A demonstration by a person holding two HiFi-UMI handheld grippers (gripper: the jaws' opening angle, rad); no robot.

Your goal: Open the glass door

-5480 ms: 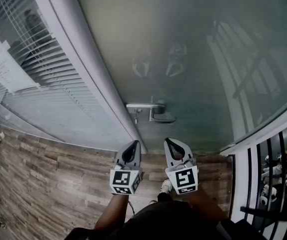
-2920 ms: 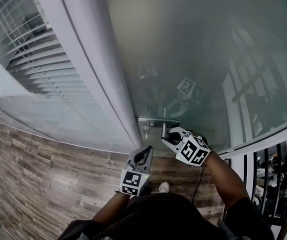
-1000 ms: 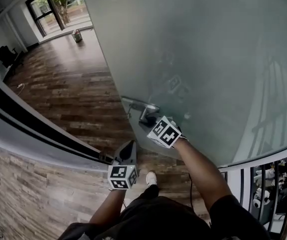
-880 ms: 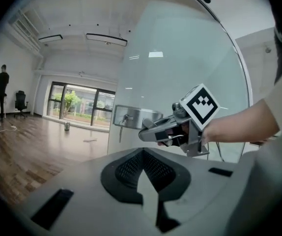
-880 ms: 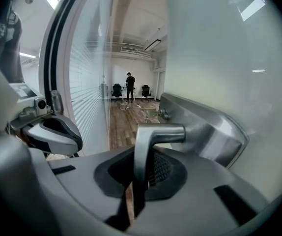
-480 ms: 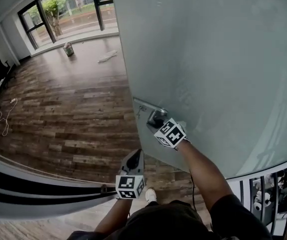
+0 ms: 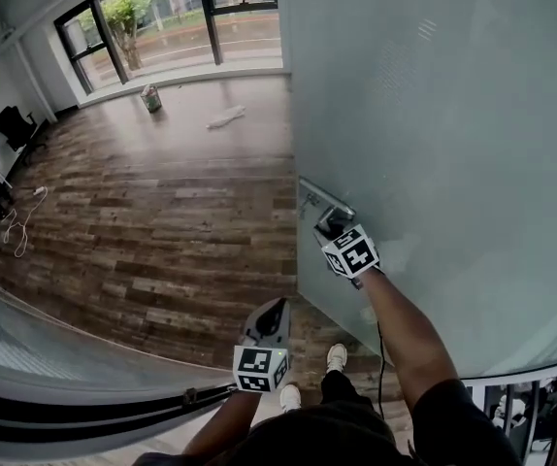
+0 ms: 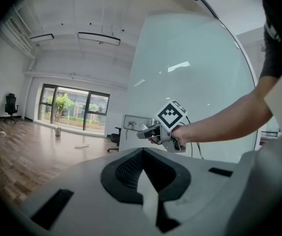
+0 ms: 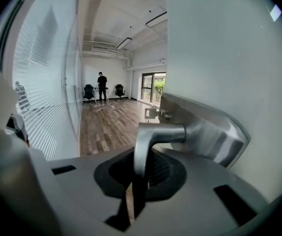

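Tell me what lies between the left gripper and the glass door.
Only wood floor lies between the left gripper and the glass door; nothing else stands in that gap. The head view shows this.

Glass door [image 7: 453,115]: frosted glass, smooth and matt on my feed, with soft pale reflections.
Door handle [image 9: 153,134]: brushed metal, satin sheen.
Handle plate [image 9: 219,134]: the same brushed metal, and I see faint streaks in it.
Floor [image 7: 162,221]: wood planks, dull finish, mixed browns.
Right gripper [image 9: 138,181]: matt grey plastic shell, black textured lining.
Left gripper [image 8: 143,154]: matt grey plastic, black textured lining.
Marker cube [image 7: 349,250]: matt black-and-white print.
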